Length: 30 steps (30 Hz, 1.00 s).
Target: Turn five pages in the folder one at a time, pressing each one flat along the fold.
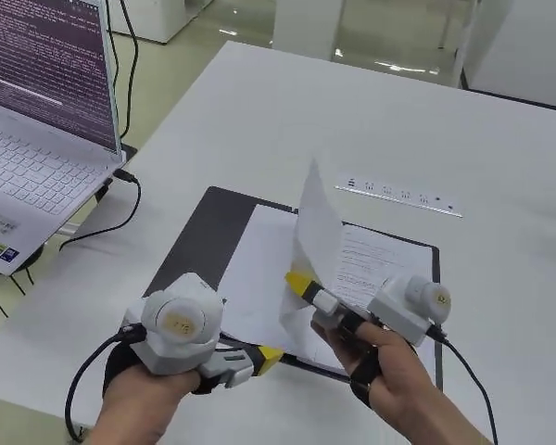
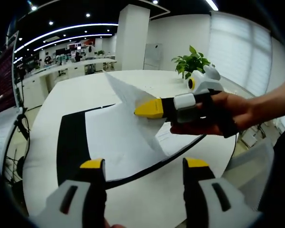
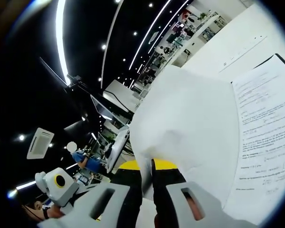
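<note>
A black folder lies open on the white table, with a blank sheet on its left side and a printed page on its right. My right gripper is shut on the lower edge of a white page, which stands lifted above the fold. In the right gripper view the jaws pinch this page, and printed text lies beyond. My left gripper hovers open at the folder's near edge. Its yellow tips stand wide apart over the folder, below the right gripper.
An open white laptop sits at the far left with a black cable running toward the folder. A white power strip lies behind the folder. A potted plant stands past the table.
</note>
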Available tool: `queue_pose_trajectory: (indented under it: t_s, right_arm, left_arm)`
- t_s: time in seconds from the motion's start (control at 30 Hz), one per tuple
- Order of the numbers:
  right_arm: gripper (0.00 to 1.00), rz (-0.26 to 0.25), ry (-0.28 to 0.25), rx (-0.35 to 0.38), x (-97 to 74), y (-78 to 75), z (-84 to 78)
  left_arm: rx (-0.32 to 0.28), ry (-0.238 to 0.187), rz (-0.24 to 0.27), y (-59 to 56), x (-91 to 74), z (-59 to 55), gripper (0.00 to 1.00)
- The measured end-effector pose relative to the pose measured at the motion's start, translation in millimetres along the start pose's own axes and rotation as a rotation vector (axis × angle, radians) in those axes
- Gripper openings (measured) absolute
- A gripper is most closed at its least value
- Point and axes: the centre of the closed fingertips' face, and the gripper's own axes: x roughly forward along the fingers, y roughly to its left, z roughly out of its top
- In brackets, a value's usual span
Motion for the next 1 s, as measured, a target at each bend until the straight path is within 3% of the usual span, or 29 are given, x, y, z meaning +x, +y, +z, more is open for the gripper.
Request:
queue_pose_trajectory:
  t_s: [0.27, 0.57, 1.0]
  right_arm:
    - [0.03, -0.006, 0.04, -0.001, 17.7, -2.4, -9.1]
    - [0.03, -0.029, 0.072, 0.03, 37.4, -15.1, -18.6]
    - [0.0, -0.044, 0.147, 0.088, 62.9, -33.2, -46.9]
  left_arm:
    - [-0.014, -0.008, 0.01, 5.9, -4.2, 0.7, 0.65]
    - [-0.028, -0.007, 0.024, 13.7, -8.1, -0.9, 0.64]
    - [-0.065, -0.007, 0.043, 24.2, -9.4, -3.7, 0.64]
